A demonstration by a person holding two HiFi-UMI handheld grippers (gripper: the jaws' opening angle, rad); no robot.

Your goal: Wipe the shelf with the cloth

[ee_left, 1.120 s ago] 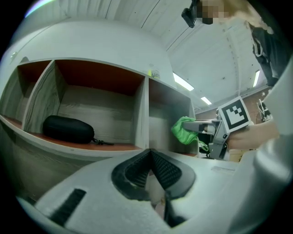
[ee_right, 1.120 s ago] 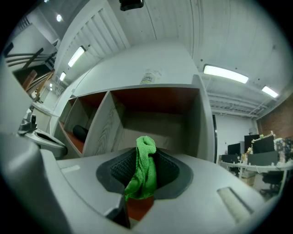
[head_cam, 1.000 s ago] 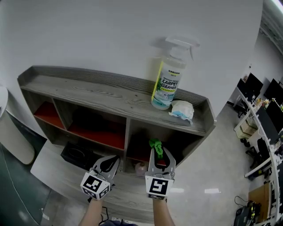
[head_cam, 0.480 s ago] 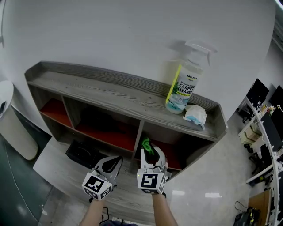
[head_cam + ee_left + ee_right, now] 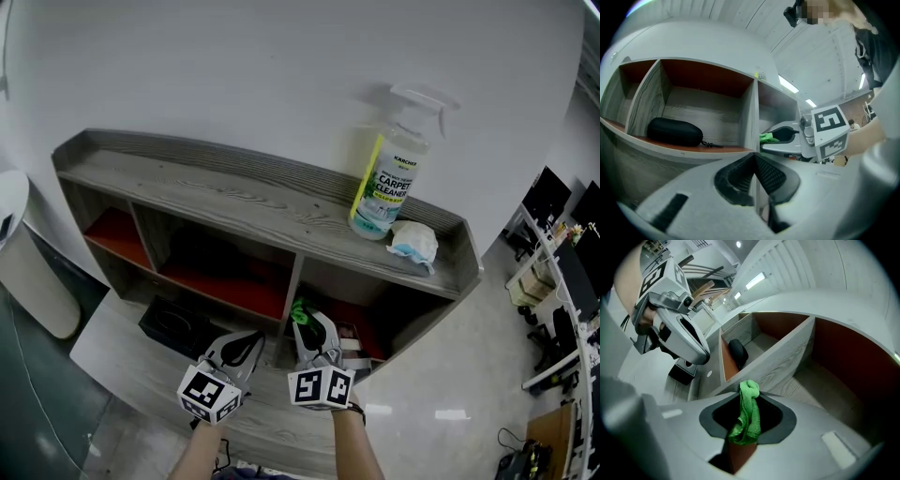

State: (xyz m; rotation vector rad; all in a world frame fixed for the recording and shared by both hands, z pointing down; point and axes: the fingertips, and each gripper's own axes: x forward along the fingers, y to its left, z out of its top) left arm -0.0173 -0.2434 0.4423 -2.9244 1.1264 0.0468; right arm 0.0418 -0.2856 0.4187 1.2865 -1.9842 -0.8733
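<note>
A grey wooden shelf unit point(image 5: 234, 202) with red-lined compartments stands against the white wall. My right gripper point(image 5: 302, 319) is shut on a small green cloth point(image 5: 748, 413), held in front of the lower right compartment point(image 5: 820, 380) near the upright divider point(image 5: 291, 286). The cloth point(image 5: 300, 310) sticks out past the jaw tips. My left gripper point(image 5: 246, 345) hangs shut and empty just left of the right one, before the lower middle compartment point(image 5: 703, 112). From the left gripper view the right gripper point(image 5: 787, 140) and the cloth point(image 5: 768, 138) show beside the divider point(image 5: 751, 117).
A spray bottle of carpet cleaner point(image 5: 386, 183) and a crumpled white wipe point(image 5: 414, 244) stand on the shelf top at the right. A black case point(image 5: 675, 131) lies in the lower middle compartment. A white bin point(image 5: 28, 272) stands left of the unit. Desks and monitors point(image 5: 562, 262) are far right.
The right gripper with the cloth has shifted left and slightly down, toward the divider. The head view swung left earlier and is steady now. The left gripper has barely moved.
</note>
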